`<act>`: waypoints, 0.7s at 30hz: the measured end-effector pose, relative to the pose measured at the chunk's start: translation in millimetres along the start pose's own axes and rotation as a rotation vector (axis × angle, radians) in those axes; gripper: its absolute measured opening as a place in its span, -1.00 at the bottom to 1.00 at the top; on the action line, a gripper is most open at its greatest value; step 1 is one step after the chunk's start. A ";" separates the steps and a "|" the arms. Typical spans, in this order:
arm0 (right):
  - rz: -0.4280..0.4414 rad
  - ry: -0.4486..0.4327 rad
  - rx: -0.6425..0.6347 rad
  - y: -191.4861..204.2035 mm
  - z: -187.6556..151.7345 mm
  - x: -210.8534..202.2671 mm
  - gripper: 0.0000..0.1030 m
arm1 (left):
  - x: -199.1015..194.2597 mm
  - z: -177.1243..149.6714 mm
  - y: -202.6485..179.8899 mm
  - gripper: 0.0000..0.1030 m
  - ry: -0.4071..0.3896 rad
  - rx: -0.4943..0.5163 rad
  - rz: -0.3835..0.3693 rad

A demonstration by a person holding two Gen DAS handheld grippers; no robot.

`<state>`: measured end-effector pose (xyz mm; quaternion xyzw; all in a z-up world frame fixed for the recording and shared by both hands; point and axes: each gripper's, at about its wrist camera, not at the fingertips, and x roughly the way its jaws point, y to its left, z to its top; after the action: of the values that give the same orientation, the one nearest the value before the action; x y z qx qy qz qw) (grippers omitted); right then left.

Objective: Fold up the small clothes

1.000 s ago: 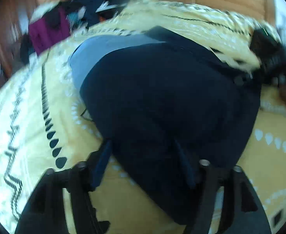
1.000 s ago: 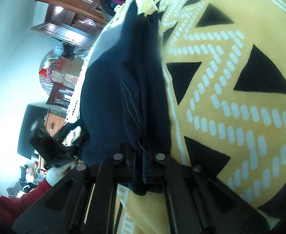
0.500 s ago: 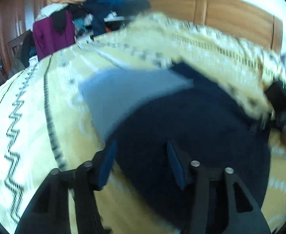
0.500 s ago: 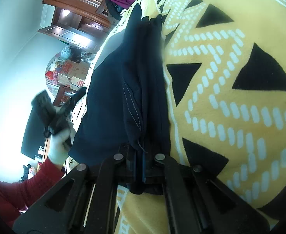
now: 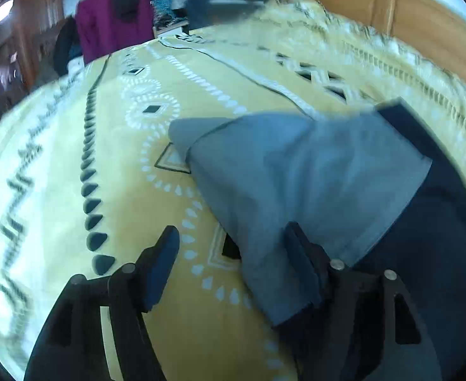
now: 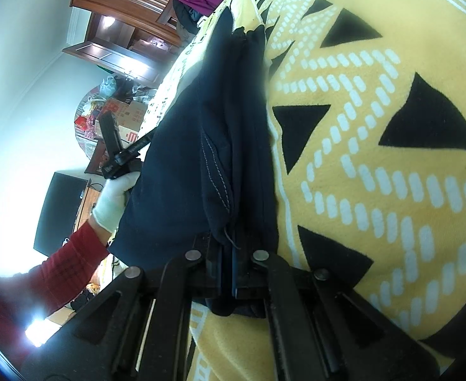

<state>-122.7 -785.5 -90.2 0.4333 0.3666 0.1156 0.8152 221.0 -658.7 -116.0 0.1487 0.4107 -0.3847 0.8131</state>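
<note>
Right tongs [image 6: 229, 273] pinch navy garment [image 6: 201, 146], stretched lengthwise ahead.

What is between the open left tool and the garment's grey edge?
Nothing visible: the left tool is open right at the grey panel of the navy garment, only yellow blanket between its fingers.

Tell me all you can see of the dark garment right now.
The dark navy garment is soft cloth with a grey-blue panel and pale stitching along one seam. It lies on the yellow patterned blanket, bunched into long folds at one edge. The right tool is shut on that bunched edge. The left tool is open over the grey-blue end, one finger against the cloth.
</note>
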 end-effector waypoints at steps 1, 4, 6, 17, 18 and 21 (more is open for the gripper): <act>0.001 -0.001 0.001 0.1 -0.2 -0.5 -1.00 | -5.0 3.5 1.8 0.48 0.012 -0.023 0.003; -0.034 -0.005 -0.011 7.9 -1.0 -2.7 -0.95 | -34.7 -2.0 -15.1 0.33 0.021 0.023 0.079; -0.102 -0.005 -0.051 23.3 -2.2 -5.6 -0.79 | -71.2 -14.9 -20.2 0.34 -0.002 0.000 0.069; -0.585 -0.179 -0.413 169.6 -76.4 -56.7 0.99 | -237.5 -180.2 -72.4 0.84 -0.048 -0.224 0.085; -0.611 -0.155 -0.420 169.6 -84.2 -51.8 0.99 | -238.7 -192.2 -78.7 0.84 -0.034 -0.233 0.085; -0.661 -0.026 -0.412 154.8 -110.1 -29.7 0.99 | -232.9 -218.8 -97.6 0.85 0.019 -0.256 0.101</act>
<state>-200.4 -639.5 7.9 0.1205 0.4454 -0.0877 0.8829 -58.5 -483.8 -61.9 0.0678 0.4560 -0.2866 0.8399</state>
